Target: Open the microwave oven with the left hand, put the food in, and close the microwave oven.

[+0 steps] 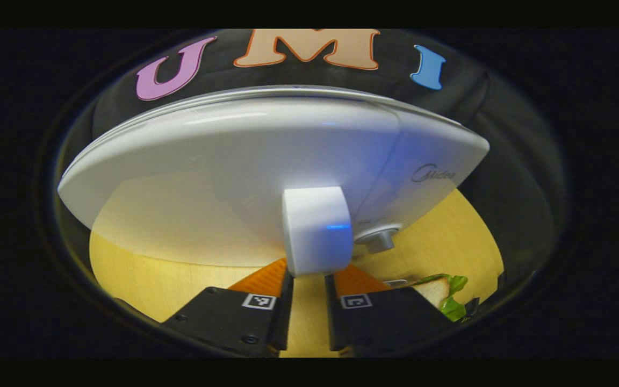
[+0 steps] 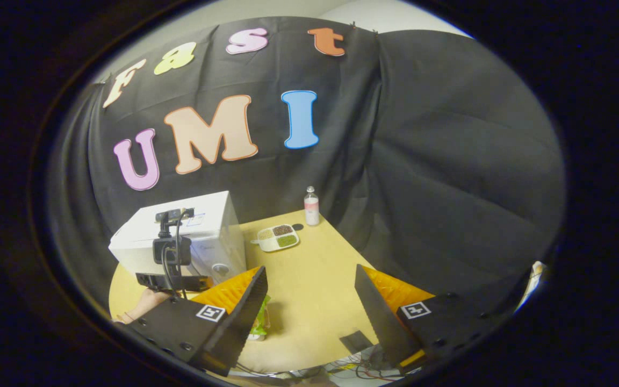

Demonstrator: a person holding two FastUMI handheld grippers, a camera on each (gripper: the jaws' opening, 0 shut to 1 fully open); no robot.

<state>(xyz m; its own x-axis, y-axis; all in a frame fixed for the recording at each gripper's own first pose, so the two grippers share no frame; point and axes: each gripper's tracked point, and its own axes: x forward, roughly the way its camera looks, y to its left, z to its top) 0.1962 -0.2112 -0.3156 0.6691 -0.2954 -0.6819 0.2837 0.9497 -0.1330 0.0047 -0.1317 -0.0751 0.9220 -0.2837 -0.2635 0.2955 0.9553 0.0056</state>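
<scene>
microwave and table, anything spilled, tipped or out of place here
Nothing stands out. The microwave sits square on the table, the bottle stands upright, the divided tray lies flat, and the sandwich rests intact.

In the left gripper view the sandwich [image 1: 445, 294] at four o'clock is half hidden behind the left gripper [image 1: 309, 279]; the door handle [image 1: 317, 230] masks whether the fingers touch it. In the right gripper view the tray [image 2: 278, 237] fillings are too small to identify.
</scene>
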